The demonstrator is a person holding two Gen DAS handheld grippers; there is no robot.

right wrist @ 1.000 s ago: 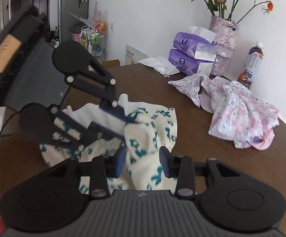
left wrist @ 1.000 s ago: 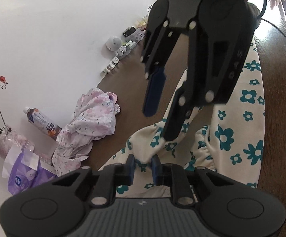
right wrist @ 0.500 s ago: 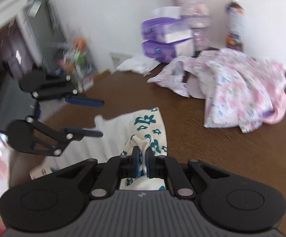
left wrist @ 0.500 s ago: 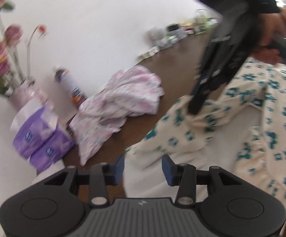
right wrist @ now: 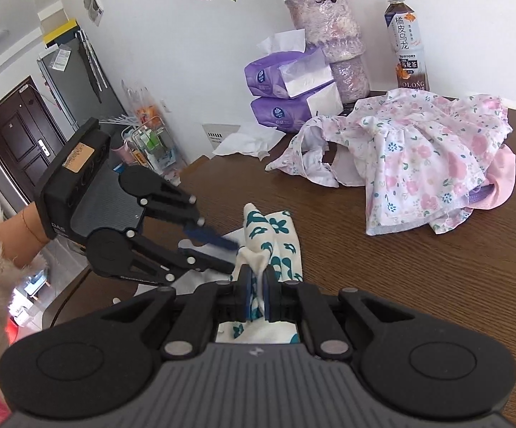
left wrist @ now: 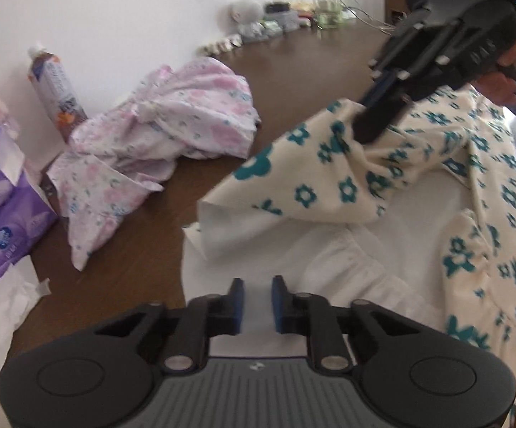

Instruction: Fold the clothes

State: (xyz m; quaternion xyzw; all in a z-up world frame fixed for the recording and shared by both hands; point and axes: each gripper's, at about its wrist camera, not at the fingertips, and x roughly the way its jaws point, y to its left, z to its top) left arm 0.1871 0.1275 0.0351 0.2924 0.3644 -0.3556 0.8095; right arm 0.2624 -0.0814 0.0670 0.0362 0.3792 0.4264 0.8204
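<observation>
A: Right gripper has its blue pads pinched tight on a fold of the cream garment, the one with teal flowers, lifting a sleeve-like flap off the brown wooden table.

B: And that flap's open cuff end points toward the pink floral garment, its long axis slanting down from the grip. The rest lies flat on the table, plain white inner face up.

A: Left gripper: fingers parted with a narrow gap, nothing between them, hovering over that white inner fabric.

B: Soft knit look on the cream piece. The pink one's a thin, crumpled heap, well apart near the wall, beside a tea bottle and purple tissue packs.
</observation>
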